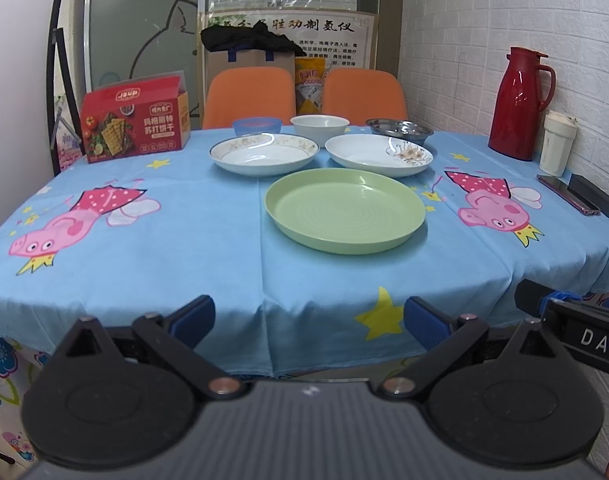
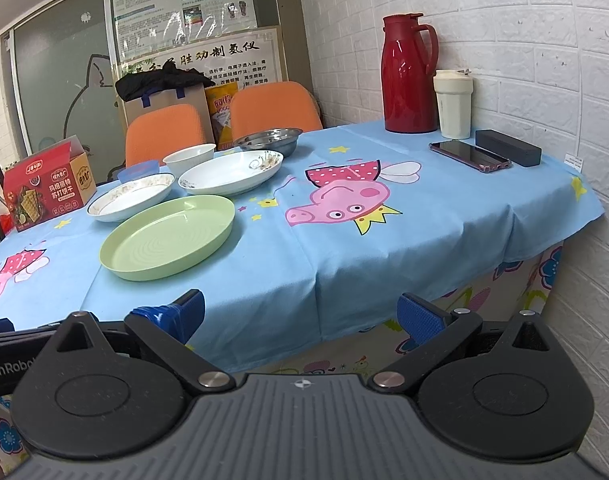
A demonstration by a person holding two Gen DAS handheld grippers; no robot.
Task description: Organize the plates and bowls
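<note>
Left wrist view: green plate (image 1: pixel 344 210) empty; left gripper (image 1: pixel 309 320) and right gripper (image 2: pixel 300 314) released.

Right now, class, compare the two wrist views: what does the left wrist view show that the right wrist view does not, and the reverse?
Only the left wrist view shows the whole blue bowl, mostly hidden in the right view, and the left pig print. Only the right wrist view shows the table's right corner, with the flowered cover beneath the blue cloth. Both share the green plate, two white plates, white bowl, steel bowl, red flask and phone.
</note>
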